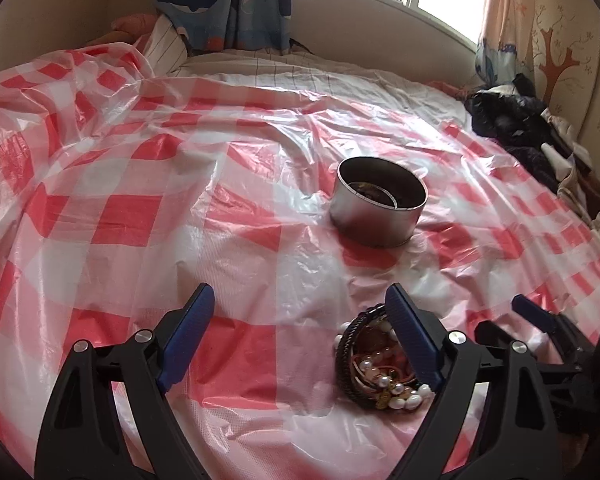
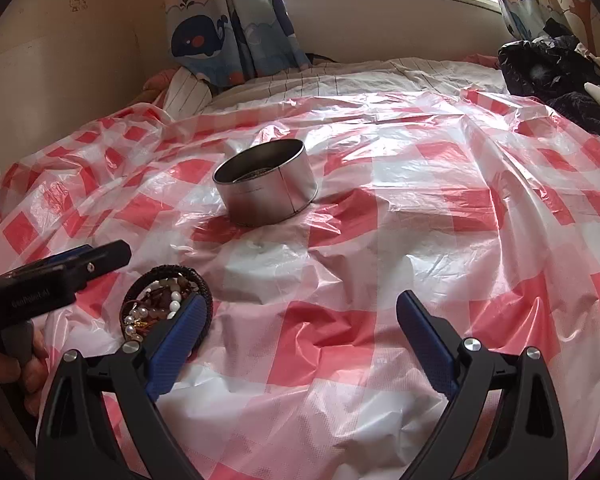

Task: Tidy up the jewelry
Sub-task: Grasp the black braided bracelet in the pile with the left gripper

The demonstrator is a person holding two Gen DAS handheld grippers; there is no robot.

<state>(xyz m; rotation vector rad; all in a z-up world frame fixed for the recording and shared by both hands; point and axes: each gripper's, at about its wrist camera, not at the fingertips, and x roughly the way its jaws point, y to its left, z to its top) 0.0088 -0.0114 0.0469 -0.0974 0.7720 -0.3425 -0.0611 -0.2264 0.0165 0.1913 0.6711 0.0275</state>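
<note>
Jewelry (image 1: 380,364) remains mostly unsorted, by my reading: a heap of pearl beads, cords and dark braided bands lies on the bed's checked plastic sheet (image 1: 140,208), at five o'clock in the left wrist view. The metal tin (image 1: 380,208), toward one o'clock beyond the heap, holds something dark, too dim to identify. The left hand-held gripper (image 1: 300,312) stands spread wide, empty. The right hand-held gripper (image 2: 300,320) is likewise spread and empty, heap just beside its left finger.

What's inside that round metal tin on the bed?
Inside the metal tin something dark lies on the bottom, with a pale ring or bangle edge showing in the left wrist view. Its wall hides the rest, so I cannot tell the pieces apart.
</note>
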